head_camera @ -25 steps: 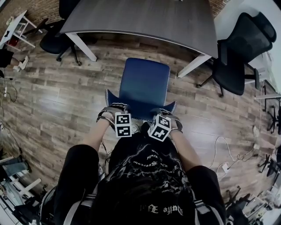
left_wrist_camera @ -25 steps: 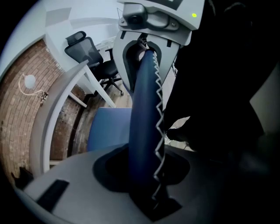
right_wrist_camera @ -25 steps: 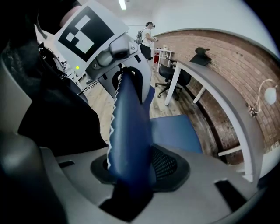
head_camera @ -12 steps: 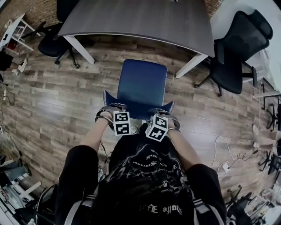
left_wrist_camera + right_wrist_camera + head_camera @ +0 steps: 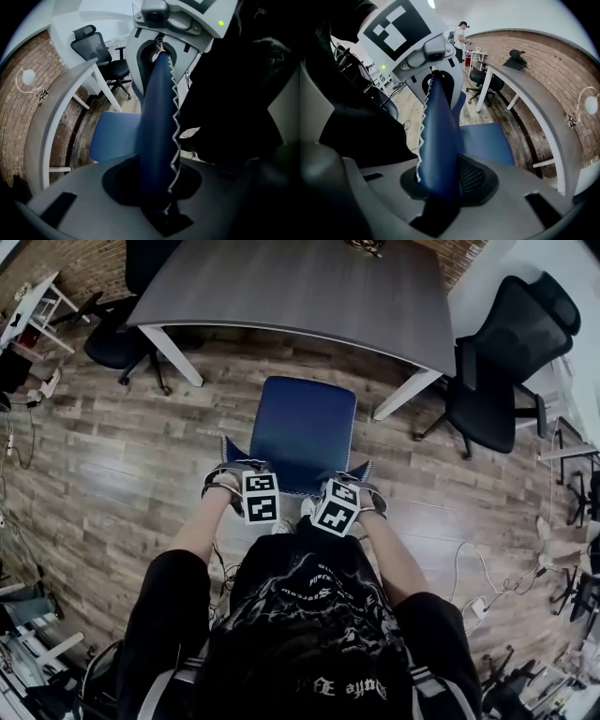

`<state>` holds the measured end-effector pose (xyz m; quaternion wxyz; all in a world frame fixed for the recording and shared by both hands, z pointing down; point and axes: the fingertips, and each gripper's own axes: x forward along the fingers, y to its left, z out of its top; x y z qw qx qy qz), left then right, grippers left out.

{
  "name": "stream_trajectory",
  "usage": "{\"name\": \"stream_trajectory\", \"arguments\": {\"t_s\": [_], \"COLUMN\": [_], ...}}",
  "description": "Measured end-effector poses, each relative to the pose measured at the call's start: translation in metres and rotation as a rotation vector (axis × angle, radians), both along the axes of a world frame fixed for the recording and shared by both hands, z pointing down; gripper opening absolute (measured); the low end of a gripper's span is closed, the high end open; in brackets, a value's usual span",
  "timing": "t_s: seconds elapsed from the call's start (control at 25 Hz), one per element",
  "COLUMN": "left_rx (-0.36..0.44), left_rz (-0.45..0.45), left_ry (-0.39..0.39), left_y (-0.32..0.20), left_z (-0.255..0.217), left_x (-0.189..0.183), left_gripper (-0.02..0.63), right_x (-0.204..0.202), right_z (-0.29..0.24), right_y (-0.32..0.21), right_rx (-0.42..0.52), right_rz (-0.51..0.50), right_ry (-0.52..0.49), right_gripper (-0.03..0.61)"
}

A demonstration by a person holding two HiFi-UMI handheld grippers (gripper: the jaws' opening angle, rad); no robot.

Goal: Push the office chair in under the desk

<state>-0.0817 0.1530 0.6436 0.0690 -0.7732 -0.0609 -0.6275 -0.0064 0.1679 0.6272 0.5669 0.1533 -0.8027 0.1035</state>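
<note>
You stand behind the office chair (image 5: 306,427) with a tool at each end of the backrest (image 5: 158,117). That is a sensible hold, since two grips set apart let you steer the castors straight rather than letting the chair swing round. The left tool (image 5: 242,474) and the right tool (image 5: 347,484) both point steeply down over the top edge. Each one's jaws have just been closing with the padded blue edge between them. In both gripper views the jaws now stand partway in and clamped on that edge, so each tool grasps the backrest, one near either corner. The chair is out on the wooden floor (image 5: 122,474), seat facing the worktop (image 5: 300,287). Its front is near the worktop's edge but not yet under it. The gap between the worktop's white legs looks wide enough, so my guess is a straight forward push will do.
</note>
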Motion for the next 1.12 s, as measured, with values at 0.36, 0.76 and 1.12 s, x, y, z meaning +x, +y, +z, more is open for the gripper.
{"name": "stream_trajectory", "arguments": {"t_s": [0.36, 0.76, 1.12], "left_rx": [-0.005, 0.005, 0.010], "left_rz": [-0.002, -0.005, -0.018], "left_ry": [-0.007, -0.007, -0.007], "left_y": [-0.008, -0.022, -0.036], "left_z": [-0.001, 0.002, 0.004], "left_x": [0.004, 0.010, 0.016], "left_gripper": [0.109, 0.107, 0.109], "right_x": [0.003, 0.009, 0.016], "right_z": [0.000, 0.003, 0.004], "right_y": [-0.007, -0.022, -0.036], "right_rx": [-0.013, -0.010, -0.009], "right_rz": [-0.012, -0.012, -0.012], "right_ry": [-0.008, -0.009, -0.013], "right_gripper": [0.094, 0.094, 0.095]}}
